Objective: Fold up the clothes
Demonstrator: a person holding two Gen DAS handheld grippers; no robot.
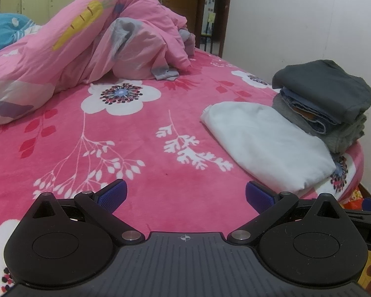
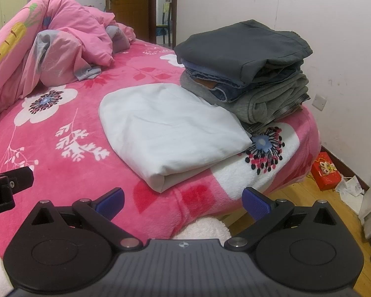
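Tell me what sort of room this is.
Most likely a home bedroom: a bed under a pink floral blanket, a crumpled pink duvet, folded clothes stacked beside a folded white garment.

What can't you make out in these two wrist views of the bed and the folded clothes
- Bottom layers of the clothes stack: right wrist view, covered by the dark grey top garment and the white folded garment.
- What lies under the pink duvet: both views, its bunched folds hide it.
- Room past the doorway: too small.
- Floor beside the bed: left wrist view, cut off by the left gripper.
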